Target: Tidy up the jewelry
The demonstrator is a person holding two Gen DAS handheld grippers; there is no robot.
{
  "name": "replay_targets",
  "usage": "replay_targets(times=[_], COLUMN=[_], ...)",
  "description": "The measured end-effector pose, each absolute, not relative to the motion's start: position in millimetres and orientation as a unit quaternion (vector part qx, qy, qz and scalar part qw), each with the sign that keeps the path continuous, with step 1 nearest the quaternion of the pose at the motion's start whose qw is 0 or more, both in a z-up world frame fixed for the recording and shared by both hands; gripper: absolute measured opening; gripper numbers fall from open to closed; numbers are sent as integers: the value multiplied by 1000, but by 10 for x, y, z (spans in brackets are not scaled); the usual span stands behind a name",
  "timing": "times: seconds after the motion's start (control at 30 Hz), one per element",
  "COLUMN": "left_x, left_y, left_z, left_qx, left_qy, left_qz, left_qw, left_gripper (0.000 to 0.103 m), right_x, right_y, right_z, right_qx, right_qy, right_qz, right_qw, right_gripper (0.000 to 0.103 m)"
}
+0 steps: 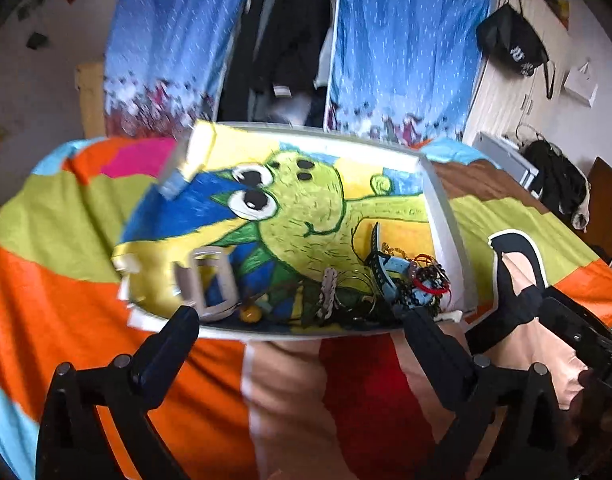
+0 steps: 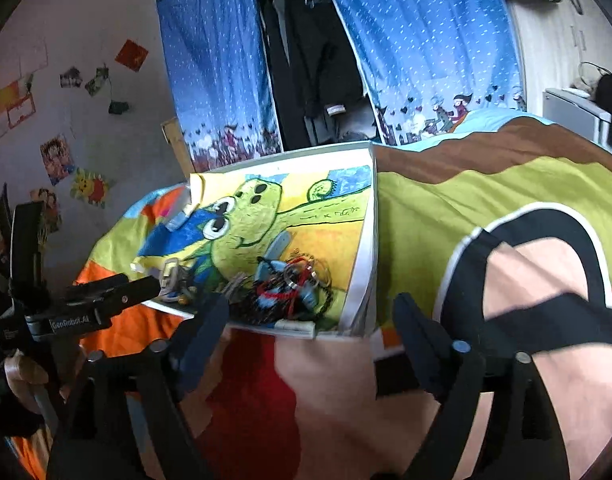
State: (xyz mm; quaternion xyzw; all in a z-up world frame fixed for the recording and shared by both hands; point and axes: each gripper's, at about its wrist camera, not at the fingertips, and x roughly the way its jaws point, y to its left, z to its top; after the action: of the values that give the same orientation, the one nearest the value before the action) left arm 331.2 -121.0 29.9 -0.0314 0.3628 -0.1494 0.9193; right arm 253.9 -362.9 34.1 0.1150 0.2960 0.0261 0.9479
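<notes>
Shallow white tray [image 1: 445, 216] w/ crayon cartoon liner on bright patchwork blanket [image 1: 58, 232], tangled jewelry [image 1: 417, 280] heaped in near-right corner, left gripper [image 1: 302, 320] & right gripper [image 2: 309, 312] both spread wide, nothing held

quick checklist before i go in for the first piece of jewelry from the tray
1. Left gripper open and holding nothing: ok, fingers spread wide.
2. Right gripper open and holding nothing: ok.
3. Tray lies flat: not ok, it sits on a rumpled blanket and looks tilted.
4. One piece sits free to grab: not ok for the tangled pile of bracelets and beads; ok for the white buckle, which lies apart from it.
5. Somewhere to sort pieces into: cannot tell, no box or divider clearly shown.
6. Grippers clear of each other: ok, left gripper shows well off to the side in the right wrist view.
</notes>
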Motion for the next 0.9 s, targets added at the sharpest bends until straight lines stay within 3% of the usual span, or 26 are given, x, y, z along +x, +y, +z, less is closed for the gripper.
replay_targets(times=[0.07, 0.2, 0.53, 0.9], left_x=[3113, 2773, 2167, 2059], left_y=[-1150, -1080, -792, -700], left_z=[328, 308, 115, 10], left_qx=[-19, 13, 13, 17], left_qy=[345, 327, 315, 323], left_qz=[-138, -122, -95, -87], left_qw=[928, 937, 944, 942], left_gripper=[103, 103, 103, 103], right_x=[2374, 2087, 1618, 1558], right_y=[-3593, -3449, -3126, -3141], right_z=[355, 320, 164, -44], right_qx=[115, 106, 55, 66], right_qy=[281, 267, 261, 305], right_qz=[24, 28, 25, 22], right_qw=[952, 957, 963, 950], right_gripper=[98, 101, 102, 102])
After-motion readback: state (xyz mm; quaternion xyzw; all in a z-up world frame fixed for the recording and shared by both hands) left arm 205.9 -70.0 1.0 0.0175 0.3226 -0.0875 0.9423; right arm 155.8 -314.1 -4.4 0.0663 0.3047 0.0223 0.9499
